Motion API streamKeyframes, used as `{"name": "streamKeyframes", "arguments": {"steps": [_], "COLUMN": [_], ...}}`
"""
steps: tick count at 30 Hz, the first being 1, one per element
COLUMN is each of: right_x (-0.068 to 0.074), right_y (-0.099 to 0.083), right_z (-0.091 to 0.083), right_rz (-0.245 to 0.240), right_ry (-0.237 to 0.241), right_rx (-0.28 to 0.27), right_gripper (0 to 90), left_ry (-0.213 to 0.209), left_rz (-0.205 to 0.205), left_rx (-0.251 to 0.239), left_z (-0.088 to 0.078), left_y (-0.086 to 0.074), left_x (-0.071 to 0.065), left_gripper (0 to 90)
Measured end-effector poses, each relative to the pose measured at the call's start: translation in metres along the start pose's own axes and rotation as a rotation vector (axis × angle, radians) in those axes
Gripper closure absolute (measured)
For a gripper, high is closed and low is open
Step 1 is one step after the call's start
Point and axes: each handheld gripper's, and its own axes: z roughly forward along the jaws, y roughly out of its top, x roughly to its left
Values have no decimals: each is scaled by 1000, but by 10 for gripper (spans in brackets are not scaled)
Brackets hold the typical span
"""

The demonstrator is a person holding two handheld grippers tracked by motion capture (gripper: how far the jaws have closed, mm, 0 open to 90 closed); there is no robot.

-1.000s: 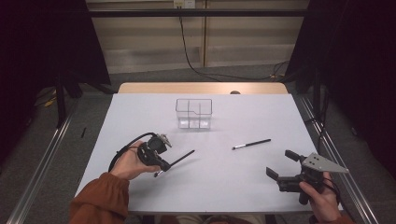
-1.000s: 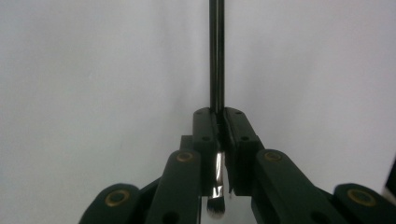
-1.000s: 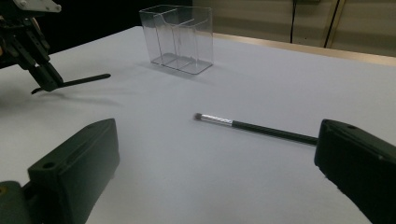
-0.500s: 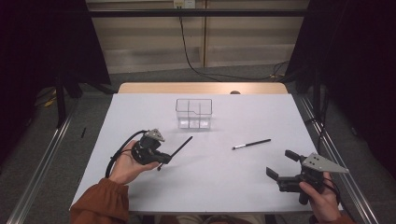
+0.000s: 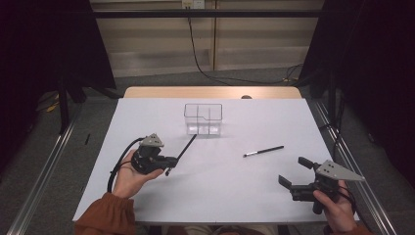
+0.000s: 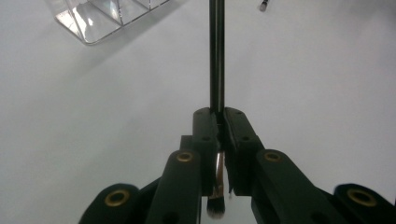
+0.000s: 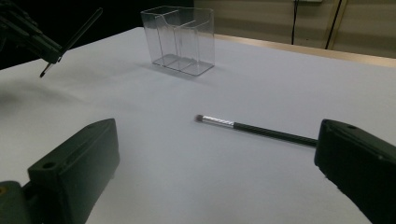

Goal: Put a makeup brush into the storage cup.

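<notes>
So the left gripper (image 5: 169, 162) is clamped on a thin black brush (image 5: 185, 146), held up off the white table (image 5: 147, 117) in the person's left hand (image 5: 128, 175). In the left gripper view the jaws are pinched tight on the handle, with the bristle tip (image 6: 215, 209) poking out the back end toward the camera and the long black shaft (image 6: 216, 51) running straight ahead past the jaw tips. From the high view that shaft angles up and away toward the clear organizer (image 5: 203, 119), and its far end sits just beside the organizer's near left corner. Can't tell if it's touching it.

The organizer is a clear plastic box with dividers, standing upright around the middle of the table toward the far side. In the right gripper view you can see through its compartments (image 7: 180, 39), and they look empty.

A second brush (image 5: 264, 151) lies flat on the table, right of center, bristle end pointing left toward the person's side, handle pointing right and away.

The right gripper (image 5: 297, 173) sits low at the near right corner in the right hand (image 5: 335, 208), jaws spread wide with nothing between them. In its own view the second brush (image 7: 254, 127) lies ahead, handle end running behind the right-hand jaw.
</notes>
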Motion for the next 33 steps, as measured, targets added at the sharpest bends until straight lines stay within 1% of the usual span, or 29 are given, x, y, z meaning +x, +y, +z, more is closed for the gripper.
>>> {"name": "streamKeyframes", "arguments": {"steps": [1, 3, 4, 8, 10, 12, 13, 15, 17, 18, 21, 24, 25, 26, 27, 28, 29, 30, 33], "right_x": [0, 0, 0, 0, 0, 0, 0, 0, 0, 1, 1, 1, 1, 1, 1, 1, 1, 2, 2], "right_y": [0, 0, 0, 0, 0, 0, 0, 0, 0, 0, 1, 1, 1, 1, 1, 1, 1, 1, 2], "right_z": [0, 0, 0, 0, 0, 0, 0, 0, 0, 0, 0, 1, 0, 0, 0, 0, 0, 1, 2], "right_rz": [0, 0, 0, 3, 4, 5, 5, 5, 5, 3, -10, -9, -4, -4, -4, -3, -3, -6, -13], "right_ry": [0, 0, 1, 3, 4, 4, 4, 4, 4, 4, 13, 14, 15, 15, 15, 16, 16, 19, 28], "right_rx": [0, -1, -1, -5, -4, -7, -7, -8, -9, -8, -10, -11, -14, -14, -14, -15, -15, -15, -13], "right_gripper": [0, 0, 0, 0, 0, 0, 0, 0, 0, 0, 0, 0, 0, 0, 0, 0, 0, 0, 0], "left_ry": [1, 5, 1, 30, 34, 20, 23, -5, -24, -26, -48, -63, -77, -82, -82, -97, -97, -106, -115], "left_rz": [-3, -8, -15, -8, -7, -15, -18, -23, -20, -12, 2, 5, 14, 14, 14, 23, 23, 27, 34], "left_rx": [-9, -45, -55, -113, -130, -155, -169, -198, -214, -225, -240, -250, -254, -258, -258, -260, -260, -261, -260], "left_z": [-2, -5, -6, -7, -8, -10, -11, -13, -14, -14, -14, -13, -12, -12, -12, -12, -12, -11, -9], "left_y": [0, 0, -1, -2, -2, -1, -1, -1, 0, 1, 2, 3, 5, 6, 6, 8, 8, 10, 12], "left_x": [0, 0, 0, -4, -4, -4, -5, -6, -8, -10, -14, -17, -21, -22, -22, -25, -25, -29, -32], "left_gripper": [841, 841, 841, 841, 841, 841, 841, 841, 841, 841, 841, 841, 841, 841, 841, 841, 841, 841, 841]}}
